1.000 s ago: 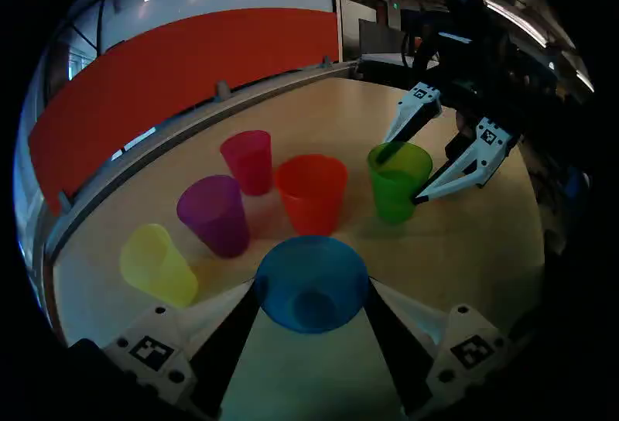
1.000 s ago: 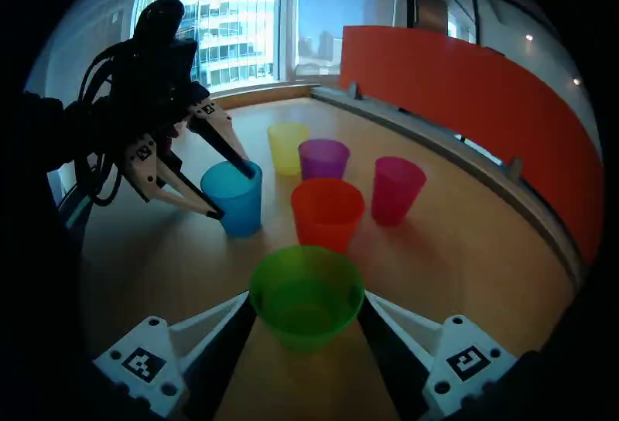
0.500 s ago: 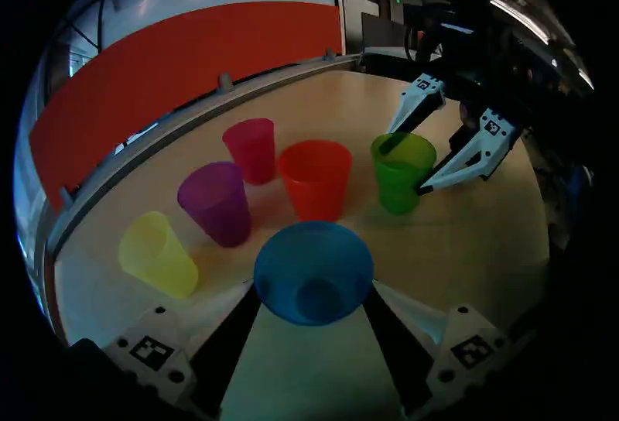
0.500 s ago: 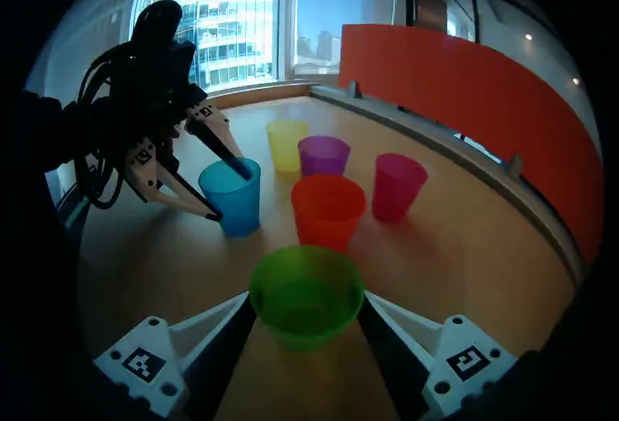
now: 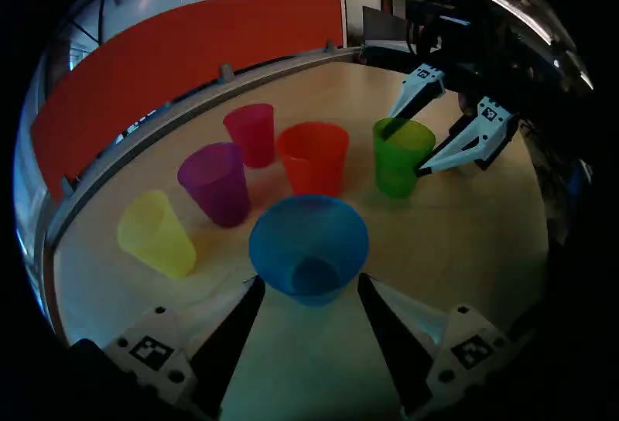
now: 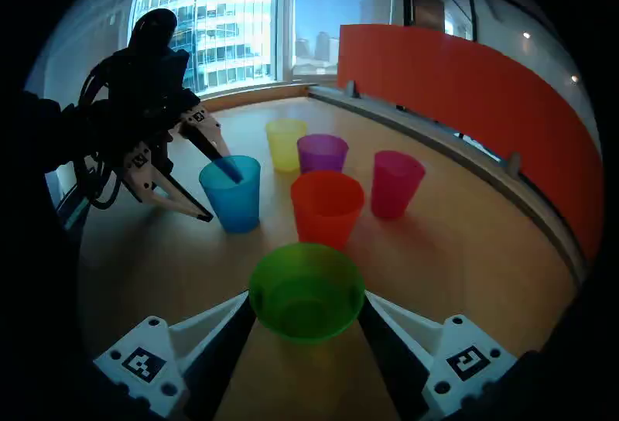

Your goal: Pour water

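Cups, six, translucent plastic, on a wooden table (image 5: 464, 227). Positions are given from the orange cup (image 5: 313, 159), left to right as your left gripper view shows them.

- Yellow cup (image 5: 155, 235): far left of orange, well apart from it.
- Purple cup (image 5: 215, 183): left of orange, near it.
- Pink cup (image 5: 251, 135): behind and left of orange, just beside it.
- Blue cup (image 5: 309, 247): directly in front of orange. It is in your left gripper (image 5: 309, 282), whose fingers are narrowed onto both its sides, low on the wall.
- Green cup (image 5: 401, 156): right of orange, near it. It is in your right gripper (image 6: 306, 301), whose fingers are closed against both its flanks.

Water: a darker disc in the bottom of the blue cup may be water or merely the base; you cannot settle it.

Hazards: thin walls may buckle if you squeeze harder, and a cup could slip as you tilt it. The cluster is tight, so a swinging finger could topple orange. A stream poured from too far off could miss the receiving rim.

Obscured: both held cups' bases, the exact finger contact, and the fill level of green.
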A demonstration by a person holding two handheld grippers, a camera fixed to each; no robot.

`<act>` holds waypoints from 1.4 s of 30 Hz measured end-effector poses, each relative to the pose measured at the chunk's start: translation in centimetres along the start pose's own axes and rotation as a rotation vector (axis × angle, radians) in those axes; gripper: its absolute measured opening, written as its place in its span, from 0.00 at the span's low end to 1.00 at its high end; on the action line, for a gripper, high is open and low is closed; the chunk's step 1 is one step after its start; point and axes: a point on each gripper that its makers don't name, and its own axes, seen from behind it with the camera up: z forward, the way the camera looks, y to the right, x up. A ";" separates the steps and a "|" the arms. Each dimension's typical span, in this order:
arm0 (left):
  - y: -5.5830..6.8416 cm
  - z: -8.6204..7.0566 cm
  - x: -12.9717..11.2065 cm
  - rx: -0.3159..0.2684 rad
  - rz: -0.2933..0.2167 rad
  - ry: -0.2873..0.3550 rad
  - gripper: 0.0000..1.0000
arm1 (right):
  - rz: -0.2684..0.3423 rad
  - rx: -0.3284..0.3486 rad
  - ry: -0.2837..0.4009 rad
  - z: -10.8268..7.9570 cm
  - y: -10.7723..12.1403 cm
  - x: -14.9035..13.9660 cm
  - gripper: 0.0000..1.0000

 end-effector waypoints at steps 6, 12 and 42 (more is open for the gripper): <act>0.6 -0.4 -0.9 -0.014 -0.013 -0.022 0.89 | 0.007 -0.008 0.006 -0.1 0.1 -0.1 0.91; 0.2 -1.0 -1.0 0.006 -0.016 -0.019 0.89 | 0.018 -0.015 0.010 -0.2 0.2 -0.1 0.92; -1.4 -5.5 -2.7 0.126 -0.093 0.029 0.89 | 0.075 -0.111 0.047 -5.5 0.2 -1.6 1.00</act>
